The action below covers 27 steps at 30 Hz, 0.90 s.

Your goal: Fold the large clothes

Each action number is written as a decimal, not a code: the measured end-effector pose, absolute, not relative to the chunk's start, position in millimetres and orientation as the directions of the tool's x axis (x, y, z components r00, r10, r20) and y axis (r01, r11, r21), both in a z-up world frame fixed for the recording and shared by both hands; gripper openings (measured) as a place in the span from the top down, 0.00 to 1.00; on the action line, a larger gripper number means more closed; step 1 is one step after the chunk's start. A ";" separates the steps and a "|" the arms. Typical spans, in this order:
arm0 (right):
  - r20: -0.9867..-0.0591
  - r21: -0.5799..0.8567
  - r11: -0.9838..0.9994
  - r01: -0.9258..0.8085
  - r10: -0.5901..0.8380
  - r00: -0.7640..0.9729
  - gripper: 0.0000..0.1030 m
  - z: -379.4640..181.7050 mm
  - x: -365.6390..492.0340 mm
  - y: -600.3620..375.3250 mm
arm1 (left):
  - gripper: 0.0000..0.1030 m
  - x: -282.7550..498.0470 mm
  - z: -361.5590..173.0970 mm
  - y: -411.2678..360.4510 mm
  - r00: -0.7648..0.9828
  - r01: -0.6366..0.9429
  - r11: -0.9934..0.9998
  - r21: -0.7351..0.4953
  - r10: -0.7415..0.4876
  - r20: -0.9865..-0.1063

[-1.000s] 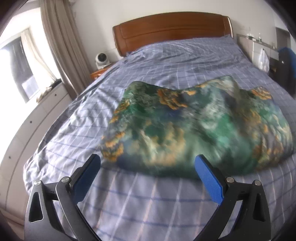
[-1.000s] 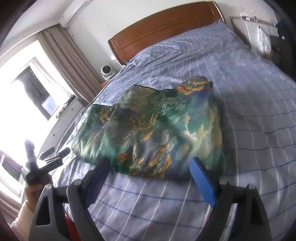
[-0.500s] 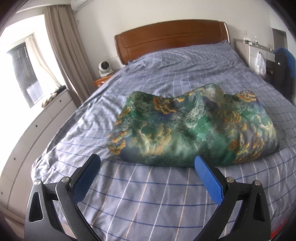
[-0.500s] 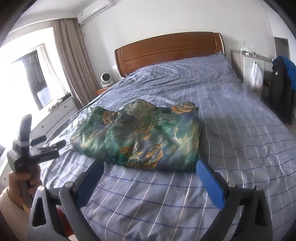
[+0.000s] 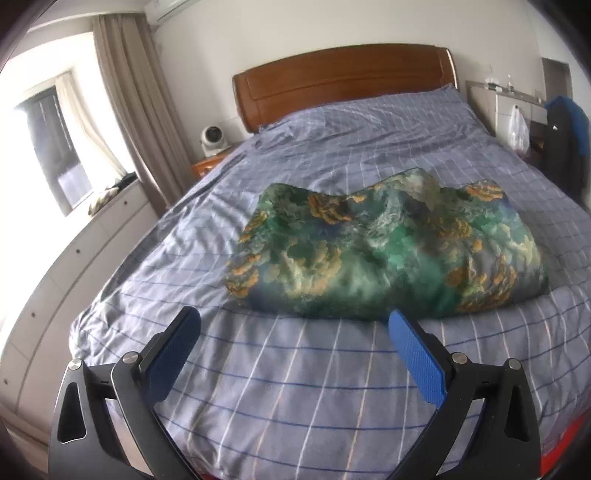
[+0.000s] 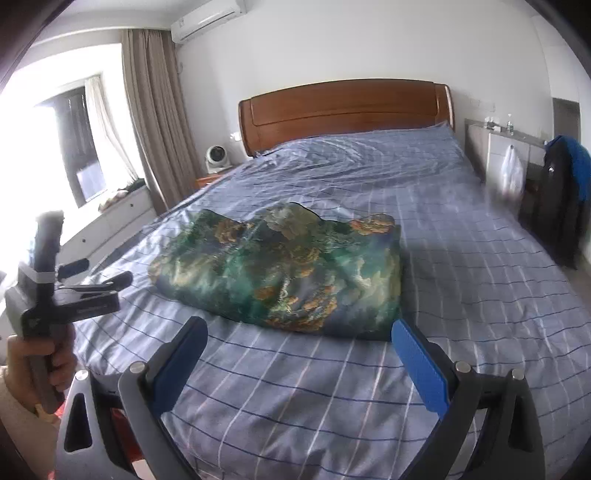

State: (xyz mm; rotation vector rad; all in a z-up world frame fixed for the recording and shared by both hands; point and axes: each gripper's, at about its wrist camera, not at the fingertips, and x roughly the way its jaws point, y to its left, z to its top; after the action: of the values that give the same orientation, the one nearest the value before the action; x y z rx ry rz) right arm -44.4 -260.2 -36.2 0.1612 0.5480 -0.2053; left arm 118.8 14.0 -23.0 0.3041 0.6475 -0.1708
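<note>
1. Lying folded mid-bed [image 5: 295, 398]: green patterned garment [image 5: 388, 251], long axis crosswise
2. Hovering just short of its near edge: left tongs [image 5: 295, 343], right tongs [image 6: 299, 347], both released, empty

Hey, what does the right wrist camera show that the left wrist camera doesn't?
Only the right wrist view shows the left gripper from outside, gripped in the person's hand off the bed's left side, and the whole air conditioner.

Only the left wrist view shows the left gripper from behind, jaws open over bare sheet.

Both show the folded garment lying on the bed, the headboard, the fan, the curtain and the dark jacket. The right gripper is open too.
</note>
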 end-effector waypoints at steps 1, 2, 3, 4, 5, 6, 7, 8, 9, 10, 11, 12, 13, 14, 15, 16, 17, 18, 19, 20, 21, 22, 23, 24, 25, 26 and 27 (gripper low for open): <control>-0.537 0.084 0.965 0.249 -0.167 0.827 0.04 -36.6 -44.4 -259.5 | 0.01 118.2 -24.4 14.1 0.779 0.255 0.943 0.214 -0.069 -0.623; -0.543 0.065 0.961 0.268 -0.191 0.817 0.04 -36.5 -44.5 -258.6 | 0.01 117.6 -25.5 14.4 0.773 0.258 0.944 0.206 -0.074 -0.630; -0.549 0.041 0.956 0.290 -0.221 0.806 0.04 -36.2 -44.7 -257.7 | 0.01 116.4 -27.5 14.7 0.764 0.264 0.945 0.191 -0.084 -0.640; -0.553 0.020 0.950 0.311 -0.249 0.795 0.04 -35.5 -45.4 -257.3 | 0.01 114.8 -29.8 14.9 0.754 0.271 0.947 0.173 -0.097 -0.650; -0.553 0.009 0.946 0.323 -0.265 0.790 0.04 -34.6 -46.7 -258.1 | 0.01 112.9 -31.6 14.9 0.747 0.276 0.948 0.160 -0.106 -0.657; -0.553 -0.006 0.940 0.341 -0.287 0.782 0.04 -33.5 -48.8 -258.1 | 0.01 110.2 -34.8 14.5 0.736 0.282 0.948 0.145 -0.118 -0.666; -0.554 -0.023 0.933 0.359 -0.311 0.772 0.04 -32.6 -51.0 -258.2 | 0.01 107.8 -36.9 13.7 0.731 0.286 0.948 0.137 -0.123 -0.671; -0.556 -0.033 0.928 0.370 -0.325 0.765 0.04 -31.7 -52.1 -258.7 | 0.01 105.2 -39.4 12.9 0.725 0.290 0.948 0.129 -0.129 -0.676; -0.557 -0.052 0.922 0.384 -0.346 0.755 0.04 -31.2 -53.6 -259.5 | 0.01 101.4 -42.8 11.8 0.717 0.295 0.948 0.119 -0.137 -0.684; -0.558 -0.066 0.917 0.394 -0.361 0.747 0.04 -30.6 -54.8 -259.9 | 0.01 98.5 -45.1 11.1 0.711 0.299 0.948 0.111 -0.143 -0.689; -0.559 -0.085 0.909 0.407 -0.382 0.736 0.04 -30.2 -56.4 -259.3 | 0.01 96.4 -46.6 10.7 0.706 0.301 0.948 0.104 -0.148 -0.692; -0.561 -0.108 0.902 0.419 -0.403 0.723 0.04 -30.2 -57.0 -258.8 | 0.01 93.7 -48.2 10.5 0.701 0.304 0.948 0.094 -0.155 -0.696; -0.562 -0.126 0.896 0.426 -0.419 0.714 0.04 -30.3 -57.5 -258.0 | 0.01 91.0 -50.1 9.9 0.694 0.307 0.948 0.085 -0.162 -0.701; -0.562 -0.147 0.887 0.437 -0.439 0.701 0.04 -30.0 -58.0 -257.6 | 0.01 89.1 -51.7 9.0 0.688 0.310 0.948 0.080 -0.165 -0.706; -0.560 -0.168 0.878 0.448 -0.459 0.690 0.03 -29.9 -58.5 -257.0 | 0.01 87.2 -53.1 8.1 0.684 0.312 0.947 0.076 -0.168 -0.710; -0.559 -0.187 0.870 0.456 -0.475 0.679 0.03 -29.9 -58.8 -256.8 | 0.01 85.0 -54.8 7.2 0.679 0.316 0.946 0.073 -0.172 -0.714; -0.558 -0.195 0.866 0.460 -0.484 0.675 0.03 -29.7 -59.3 -256.5 | 0.01 83.4 -56.2 6.4 0.675 0.319 0.945 0.072 -0.173 -0.717; -0.556 -0.211 0.858 0.468 -0.500 0.665 0.03 -29.8 -59.6 -256.6 | 0.01 81.2 -57.6 5.2 0.671 0.322 0.944 0.073 -0.173 -0.721; -0.553 -0.224 0.851 0.475 -0.513 0.657 0.03 -29.7 -60.1 -256.9 | 0.01 80.1 -58.5 4.3 0.669 0.324 0.943 0.073 -0.174 -0.723; -0.550 -0.233 0.846 0.480 -0.522 0.652 0.03 -29.5 -60.1 -257.0 | 0.01 79.2 -58.9 4.1 0.666 0.326 0.942 0.073 -0.175 -0.725; -0.547 -0.243 0.841 0.484 -0.530 0.647 0.03 -29.3 -60.3 -257.1 | 0.01 78.6 -59.6 3.4 0.663 0.328 0.942 0.073 -0.175 -0.728; -0.544 -0.252 0.836 0.487 -0.538 0.643 0.03 -29.0 -60.5 -256.3 | 0.01 77.7 -60.2 3.0 0.661 0.329 0.942 0.072 -0.174 -0.730; -0.539 -0.267 0.830 0.490 -0.550 0.638 0.03 -28.4 -61.0 -255.5 | 0.01 77.3 -60.8 2.6 0.659 0.328 0.942 0.071 -0.175 -0.732; -0.535 -0.276 0.826 0.492 -0.557 0.635 0.03 -28.5 -60.8 -254.8 | 0.01 77.1 -61.3 2.5 0.657 0.328 0.942 0.068 -0.175 -0.733; -0.530 -0.288 0.820 0.495 -0.567 0.630 0.03 -28.5 -61.3 -254.4 | 0.01 76.7 -61.4 2.8 0.655 0.326 0.943 0.066 -0.175 -0.735; -0.528 -0.298 0.815 0.498 -0.575 0.625 0.03 -28.6 -61.2 -253.5 | 0.01 76.4 -61.4 2.9 0.655 0.324 0.944 0.065 -0.175 -0.735; -0.525 -0.305 0.810 0.500 -0.581 0.621 0.03 -28.8 -61.5 -253.0 | 0.01 76.1 -61.5 2.9 0.654 0.323 0.944 0.064 -0.174 -0.736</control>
State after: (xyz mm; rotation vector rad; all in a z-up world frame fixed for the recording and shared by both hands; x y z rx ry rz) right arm -61.5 -253.0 -28.8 -0.1338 0.6504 -0.6236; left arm 76.1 2.9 -61.5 0.1961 0.8107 -0.2839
